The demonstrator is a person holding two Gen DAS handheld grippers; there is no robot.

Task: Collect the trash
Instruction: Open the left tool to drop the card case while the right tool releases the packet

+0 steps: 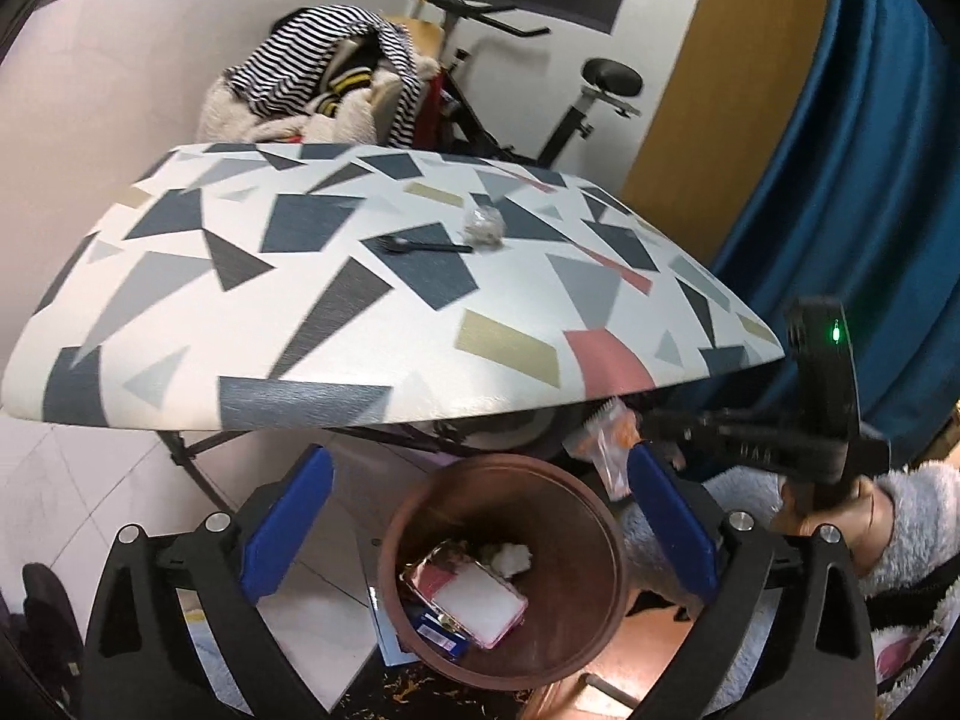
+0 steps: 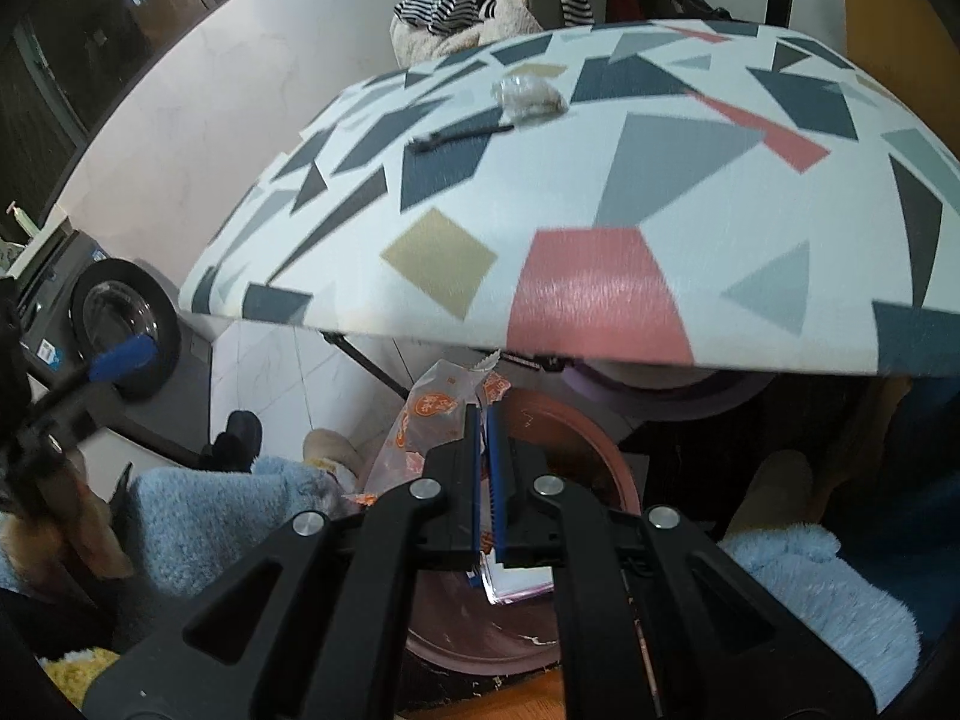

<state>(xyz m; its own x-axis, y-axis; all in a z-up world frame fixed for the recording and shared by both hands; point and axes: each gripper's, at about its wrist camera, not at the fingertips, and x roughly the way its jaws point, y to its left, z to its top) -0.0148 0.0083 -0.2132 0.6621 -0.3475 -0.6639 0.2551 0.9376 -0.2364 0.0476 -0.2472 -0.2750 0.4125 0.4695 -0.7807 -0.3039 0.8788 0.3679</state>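
Left hand-held gripper (image 1: 480,516) w/ blue pads spread wide, nothing between them, hanging over the brown bin (image 1: 609,546) on the floor. Inside bin: pink-edged tray (image 1: 474,594), blue packet (image 1: 441,630), white wad (image 1: 515,555). Right hand-held gripper (image 2: 483,450) pinched tight on a clear wrapper w/ orange print (image 2: 429,414), held just above the bin's rim, under the worktop edge. Fuzzy blue sleeve (image 2: 198,516) at the near side. Worktop (image 1: 252,312) w/ geometric-pattern cover sits beyond the bin; on it, toward the far side, a black plastic spoon (image 1: 420,246) & right beside its handle end a crumpled clear wrap (image 1: 483,227). Behind: chair piled w/ striped clothes (image 1: 318,75), exercise bike (image 1: 576,114), blue curtain (image 1: 840,150)
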